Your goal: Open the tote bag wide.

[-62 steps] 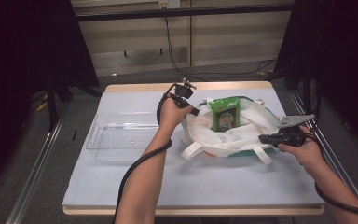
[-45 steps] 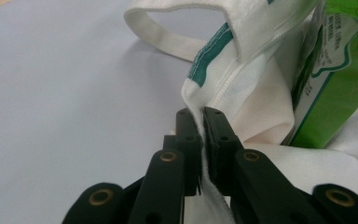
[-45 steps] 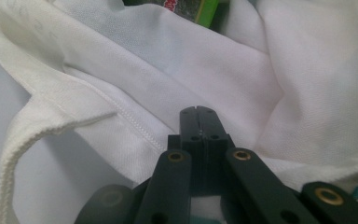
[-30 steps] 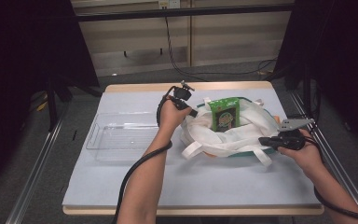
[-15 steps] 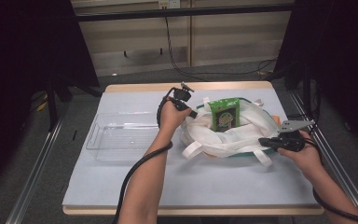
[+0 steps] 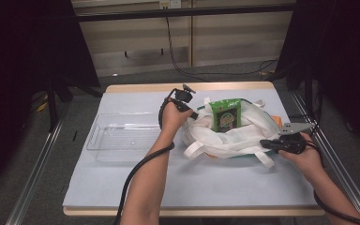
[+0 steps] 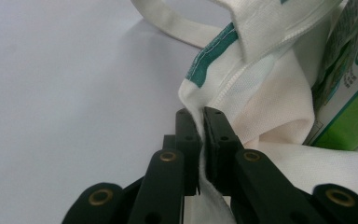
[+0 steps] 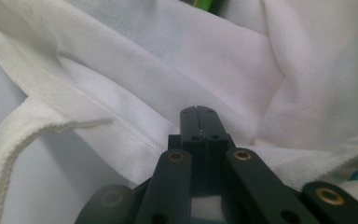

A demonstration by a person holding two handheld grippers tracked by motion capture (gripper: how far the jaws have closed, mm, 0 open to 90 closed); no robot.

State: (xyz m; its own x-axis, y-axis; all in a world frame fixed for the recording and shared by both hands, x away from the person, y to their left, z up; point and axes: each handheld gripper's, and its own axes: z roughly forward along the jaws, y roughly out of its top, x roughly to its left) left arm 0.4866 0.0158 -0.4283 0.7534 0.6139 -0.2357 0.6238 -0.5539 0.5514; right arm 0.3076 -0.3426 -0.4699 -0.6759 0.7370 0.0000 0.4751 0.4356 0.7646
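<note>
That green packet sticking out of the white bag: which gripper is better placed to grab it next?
Left, probably. The left gripper holds the bag edge right beside the green packet; the right gripper pinches cloth at the bag's near corner, farther off.

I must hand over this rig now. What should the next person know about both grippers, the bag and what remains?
Left gripper: shut on the white bag, pinching its edge on the side toward the tray.
Right gripper: jaws closed against the bag's fabric on the opposite side; probably gripping it.
Green packet: stands upright in the bag's opening, top sticking out.
Clear tray: to the left of the bag, nothing in it.
Done: bag gripped on both sides.
Left: probably moving the packet to the tray.
</note>
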